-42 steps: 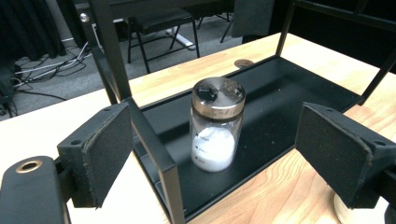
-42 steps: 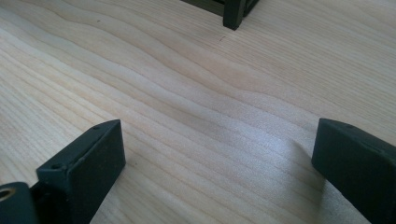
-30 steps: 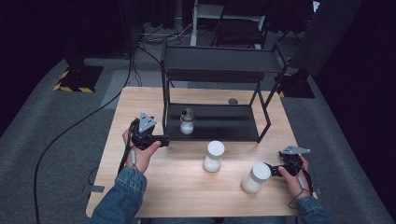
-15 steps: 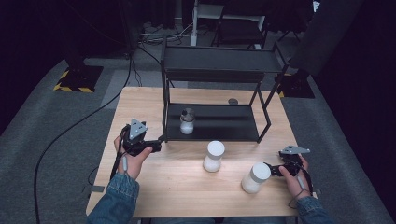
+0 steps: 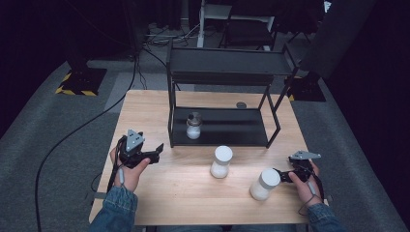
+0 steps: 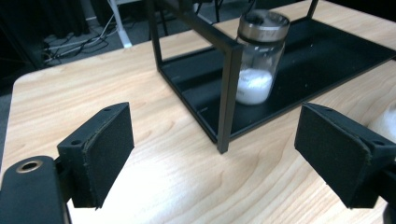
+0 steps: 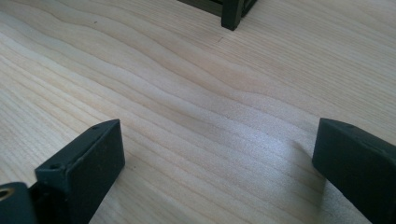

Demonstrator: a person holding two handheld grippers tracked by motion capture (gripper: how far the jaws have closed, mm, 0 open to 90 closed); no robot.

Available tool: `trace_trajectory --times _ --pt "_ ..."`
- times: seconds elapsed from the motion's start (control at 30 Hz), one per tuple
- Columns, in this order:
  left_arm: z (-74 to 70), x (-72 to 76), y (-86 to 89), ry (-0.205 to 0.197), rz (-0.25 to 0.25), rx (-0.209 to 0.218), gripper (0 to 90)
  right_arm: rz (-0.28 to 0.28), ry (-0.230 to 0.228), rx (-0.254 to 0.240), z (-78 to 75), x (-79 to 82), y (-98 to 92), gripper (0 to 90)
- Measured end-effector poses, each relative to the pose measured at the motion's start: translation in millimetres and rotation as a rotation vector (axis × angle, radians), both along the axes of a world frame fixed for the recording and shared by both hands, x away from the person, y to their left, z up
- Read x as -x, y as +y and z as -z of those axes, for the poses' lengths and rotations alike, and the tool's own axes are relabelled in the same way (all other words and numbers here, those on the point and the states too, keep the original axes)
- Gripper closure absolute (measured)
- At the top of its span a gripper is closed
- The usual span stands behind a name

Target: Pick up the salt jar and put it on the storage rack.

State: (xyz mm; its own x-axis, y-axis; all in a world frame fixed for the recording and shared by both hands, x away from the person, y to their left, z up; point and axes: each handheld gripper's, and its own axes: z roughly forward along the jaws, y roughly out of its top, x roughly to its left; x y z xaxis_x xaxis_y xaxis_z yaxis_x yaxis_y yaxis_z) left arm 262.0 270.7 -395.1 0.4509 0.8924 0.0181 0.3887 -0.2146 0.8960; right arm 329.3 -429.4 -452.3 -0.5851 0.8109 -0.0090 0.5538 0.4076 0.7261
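Left gripper (image 5: pixel 153 151), fingers spread and empty, at left of frame faces the unlabelled steel-lidded jar (image 5: pixel 194 125); right gripper (image 7: pixel 215 172) spread over bare bench (image 5: pixel 183 193).

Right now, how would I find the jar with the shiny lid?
Look at the black metal rack on the wooden table. On its bottom shelf stands a clear glass jar with white powder. Both white bottles stand outside, and have white caps.

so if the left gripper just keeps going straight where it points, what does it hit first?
Probably the rack's front corner post, centred between the open left gripper; the jar sits just behind it. Depth is uncertain.
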Motion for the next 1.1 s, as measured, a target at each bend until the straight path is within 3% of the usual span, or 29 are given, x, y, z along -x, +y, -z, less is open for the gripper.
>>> trace_trajectory --times 0.27,0.4,1.1 --pt "5.3 6.2 6.4 0.011 -0.010 0.002 11.6 -0.002 0.000 0.000 -0.1 -0.4 -0.3 2.2" --pt "5.1 9.1 7.4 0.018 -0.012 -0.023 11.0 -0.002 0.000 0.000 0.0 -0.4 -0.3 2.2" --pt "26.3 21.9 23.1 0.091 -0.061 -0.008 10.8 -0.003 0.000 0.000 0.0 -0.3 -0.3 2.2"
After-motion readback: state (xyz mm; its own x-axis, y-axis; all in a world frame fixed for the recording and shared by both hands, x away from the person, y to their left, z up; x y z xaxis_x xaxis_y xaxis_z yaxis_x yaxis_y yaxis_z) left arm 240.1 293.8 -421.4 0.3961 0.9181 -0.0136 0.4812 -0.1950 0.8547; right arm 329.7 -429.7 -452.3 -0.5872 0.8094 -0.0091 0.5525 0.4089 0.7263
